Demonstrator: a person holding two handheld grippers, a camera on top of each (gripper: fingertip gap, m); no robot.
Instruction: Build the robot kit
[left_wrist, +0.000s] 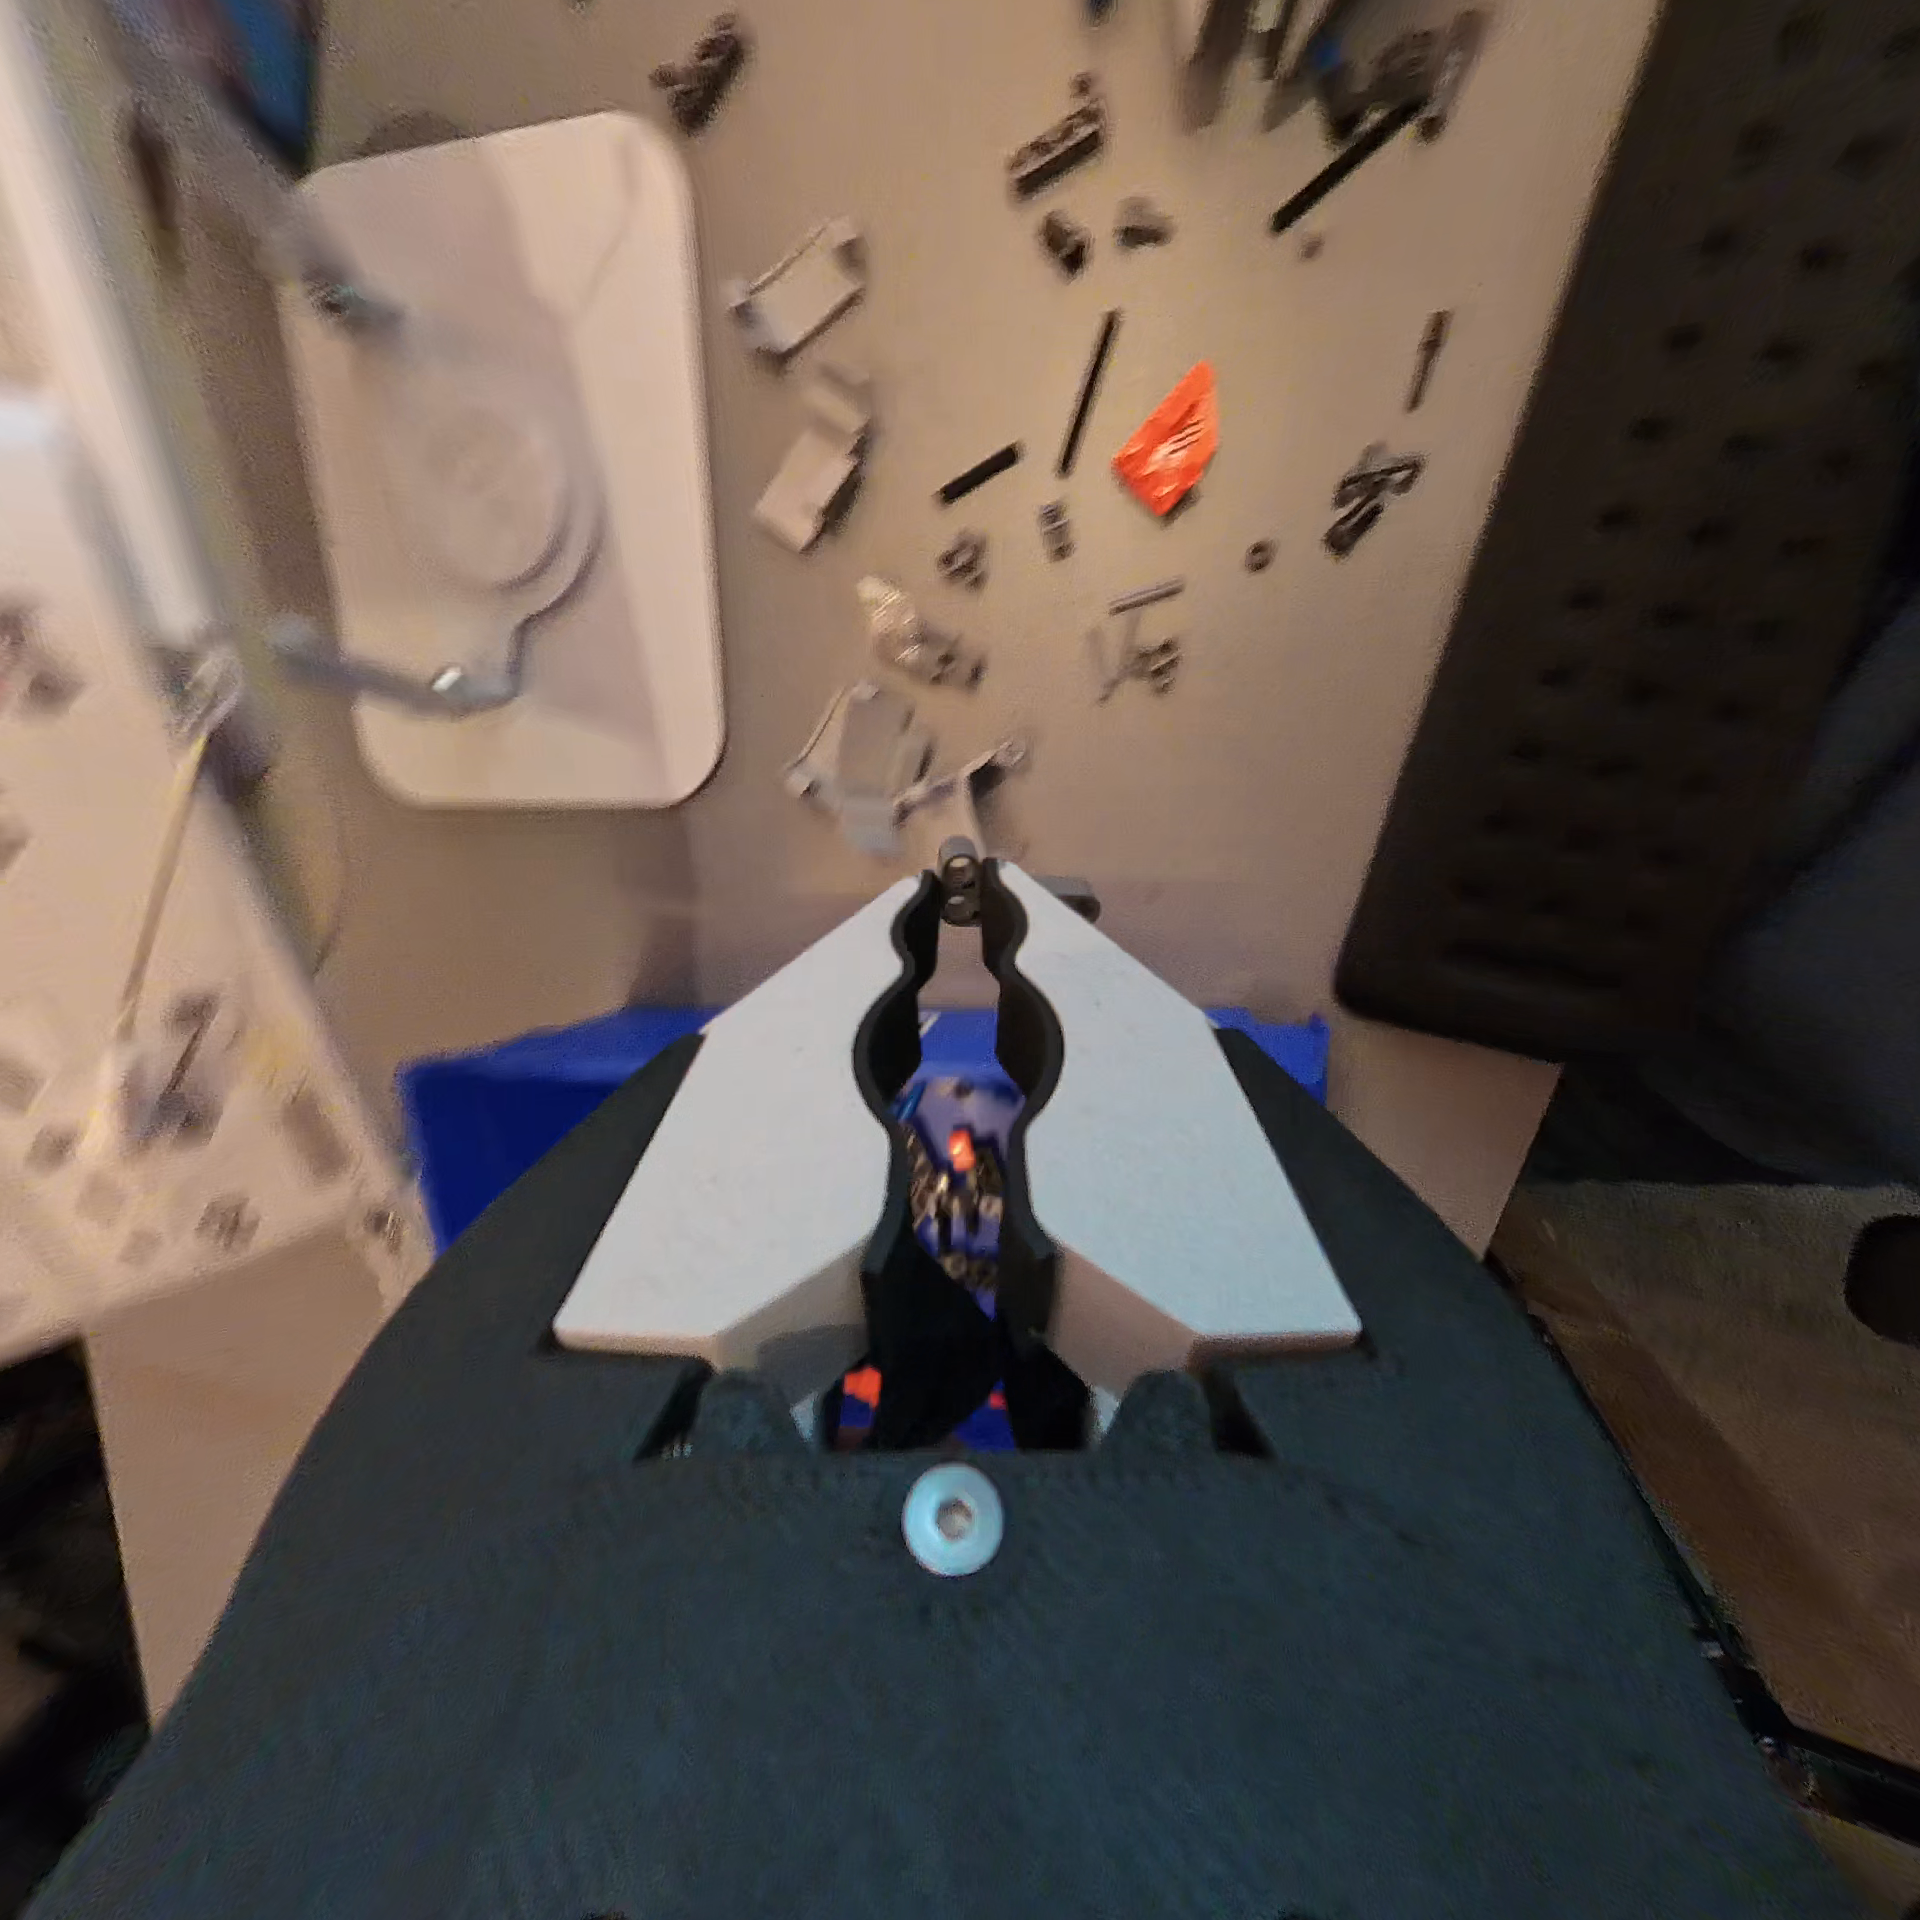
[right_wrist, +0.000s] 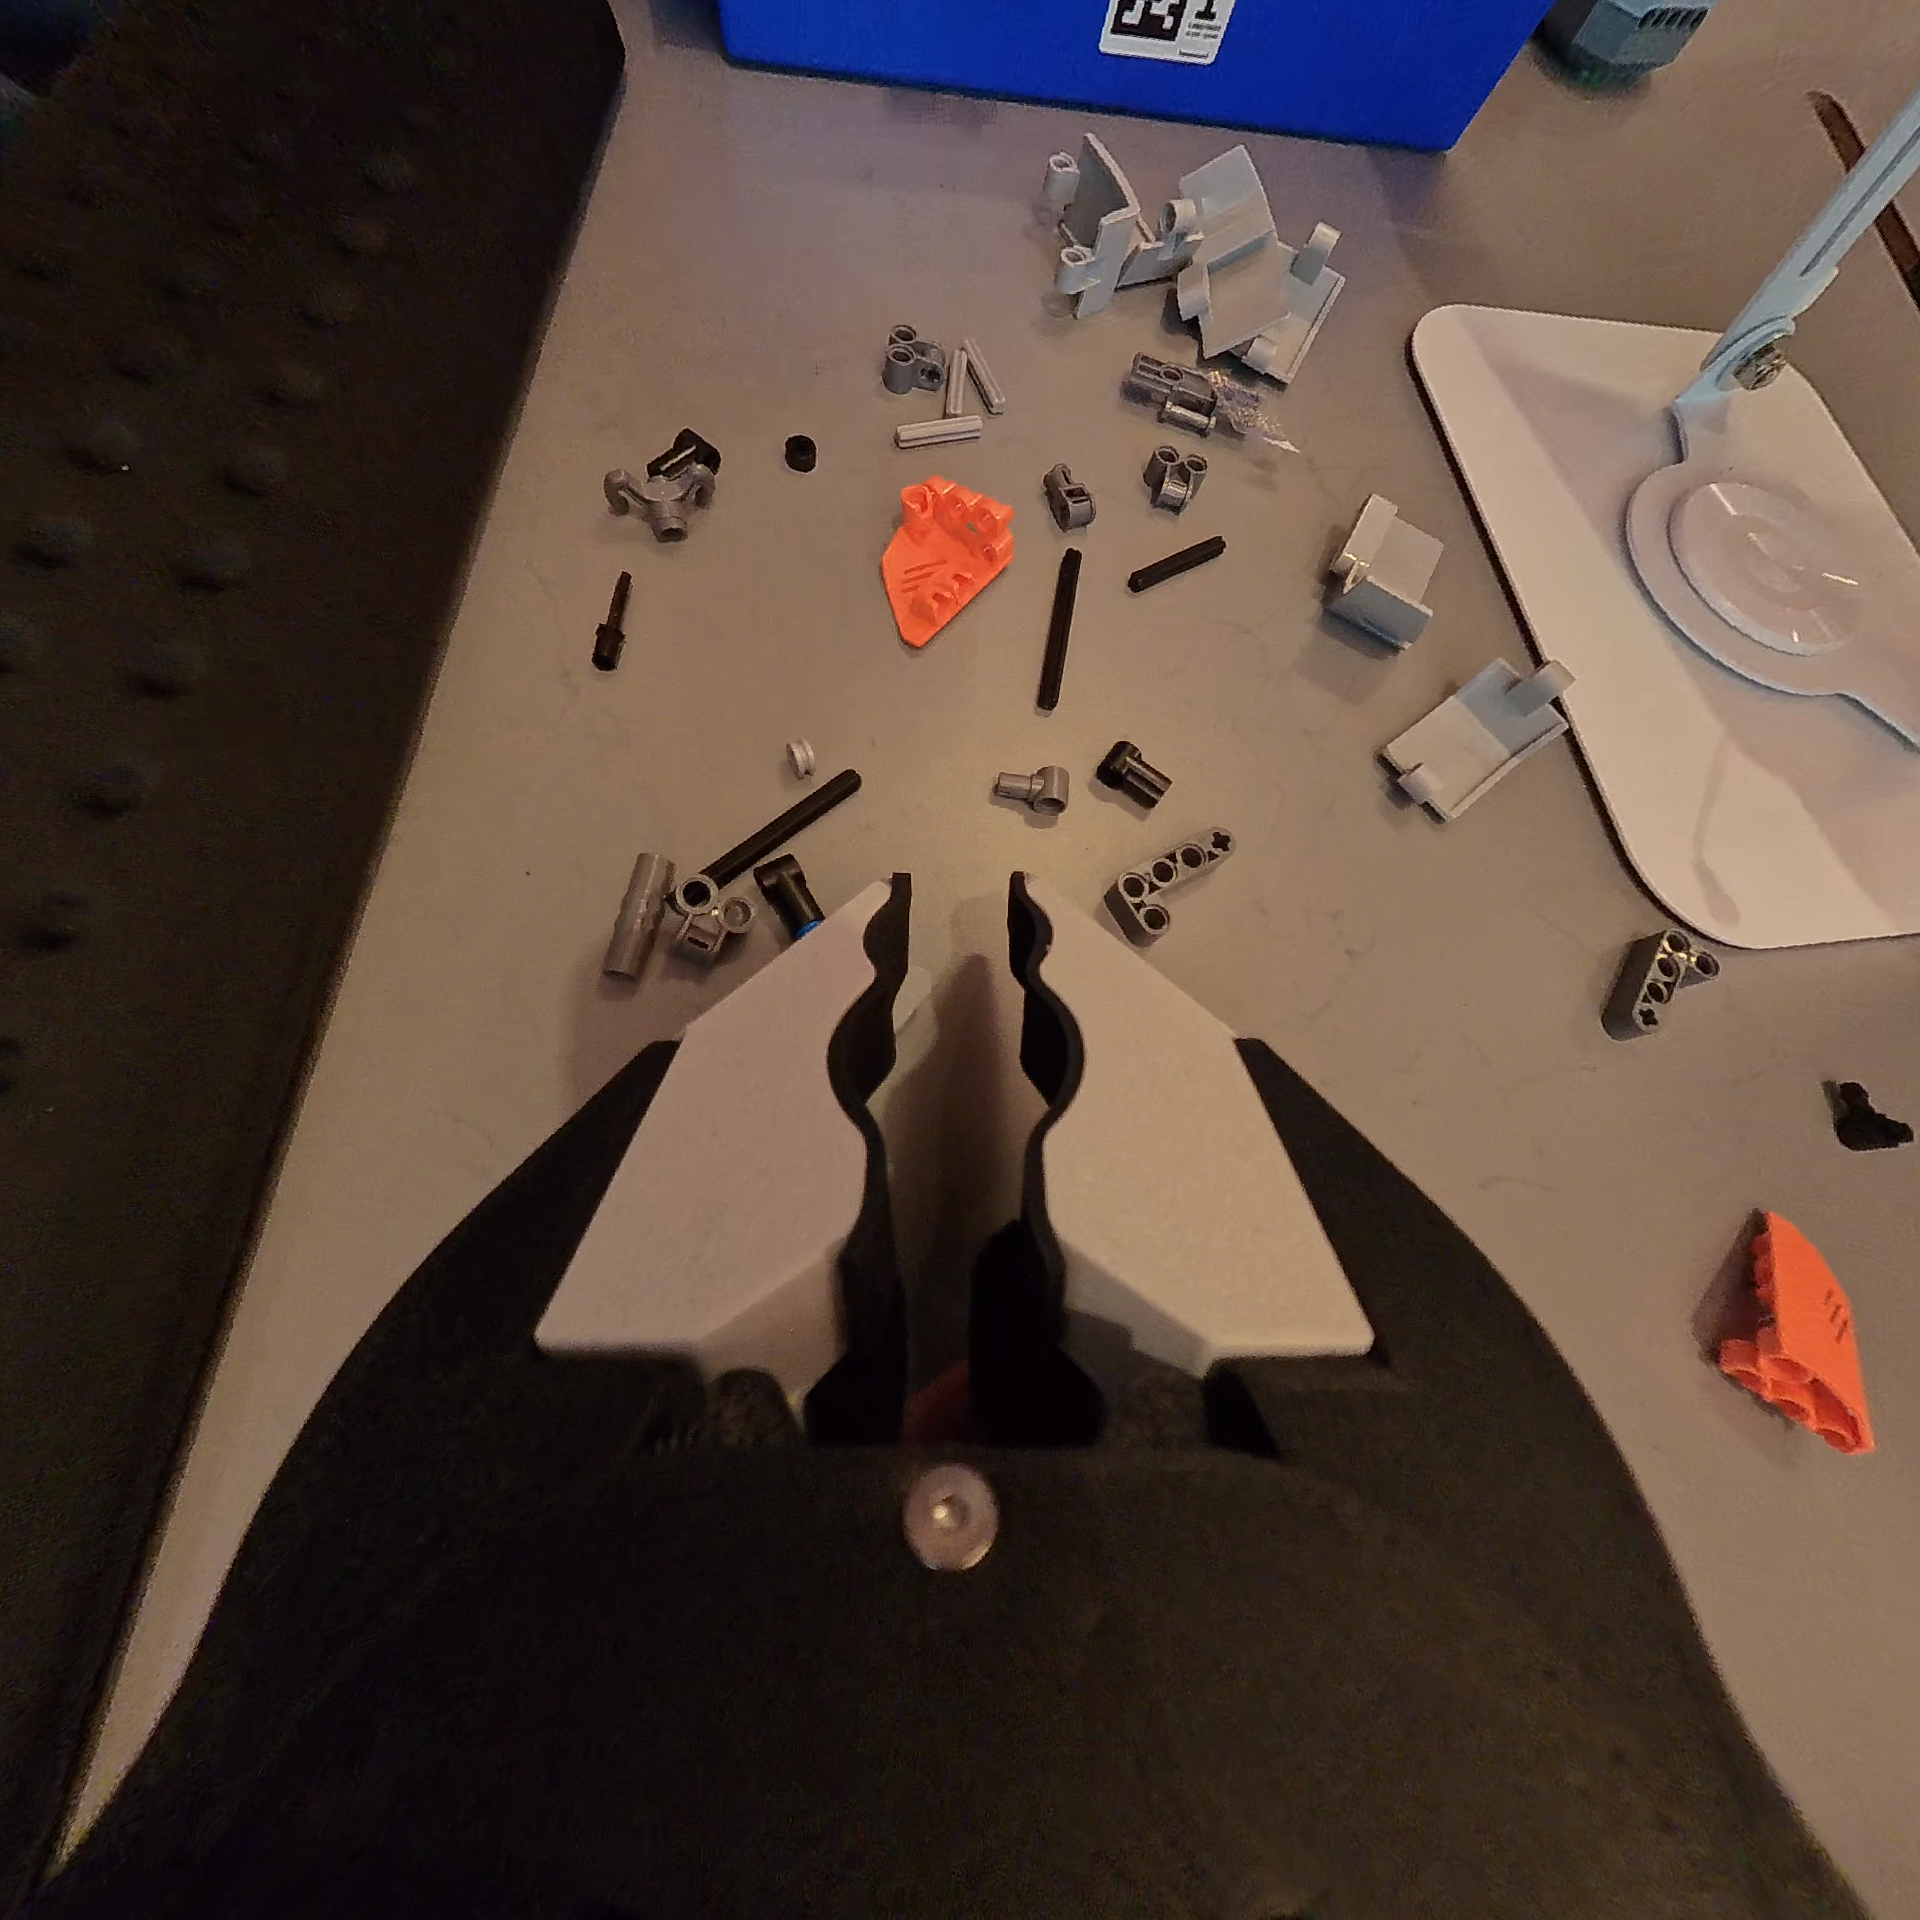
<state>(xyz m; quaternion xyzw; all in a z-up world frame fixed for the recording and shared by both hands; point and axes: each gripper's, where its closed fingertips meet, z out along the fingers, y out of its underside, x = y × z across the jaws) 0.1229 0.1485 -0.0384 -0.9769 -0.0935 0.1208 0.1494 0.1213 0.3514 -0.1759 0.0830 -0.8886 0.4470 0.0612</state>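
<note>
Presently: left gripper (left_wrist: 961, 883), closed on a small black pin (left_wrist: 958, 878), long axis running forward out of the tips, held above the blue bin (left_wrist: 499, 1112). Right gripper (right_wrist: 960, 883), open and empty, low over the desk (right_wrist: 1351, 1195); bare surface between its fingers. Nearest to it: grey L-shaped beam (right_wrist: 1169, 883) just right, black axle (right_wrist: 781, 823) left, orange panel (right_wrist: 943, 559) well ahead. Black mat (right_wrist: 239, 520) borders the desk's left edge.
</note>
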